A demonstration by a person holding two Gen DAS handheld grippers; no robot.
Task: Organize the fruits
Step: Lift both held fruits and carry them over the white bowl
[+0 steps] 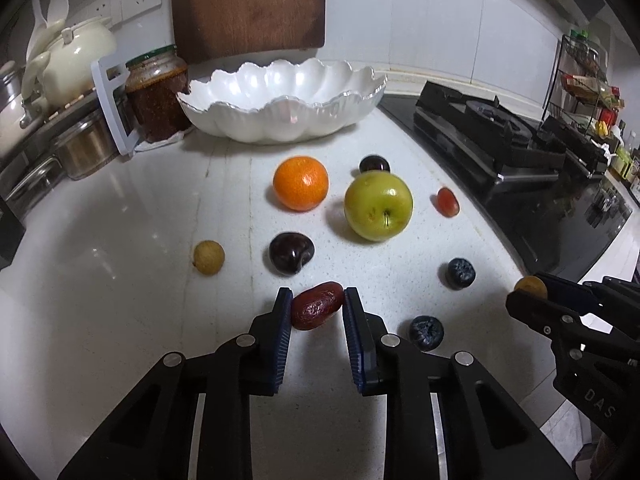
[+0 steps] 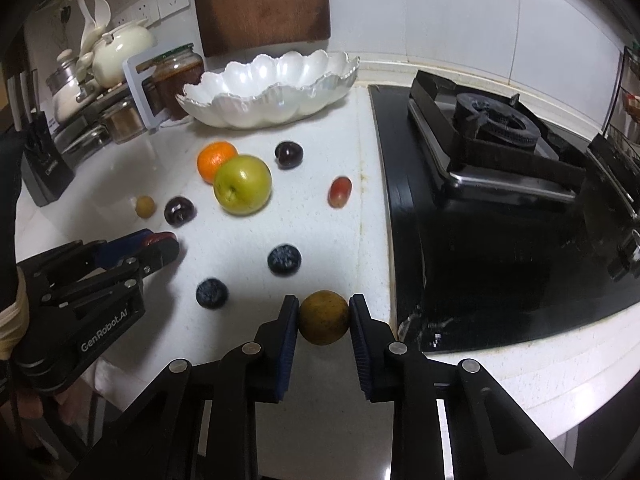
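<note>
My left gripper is shut on a red date just above the white counter. My right gripper is shut on a brown longan near the counter's front edge by the stove. On the counter lie an orange, a green apple, two dark plums, a red grape, two blueberries and a second longan. A white scalloped bowl stands empty at the back.
A black gas stove fills the right side. A jar of chili sauce, a white teapot, steel containers and a knife block crowd the back left. A wooden cutting board leans on the wall.
</note>
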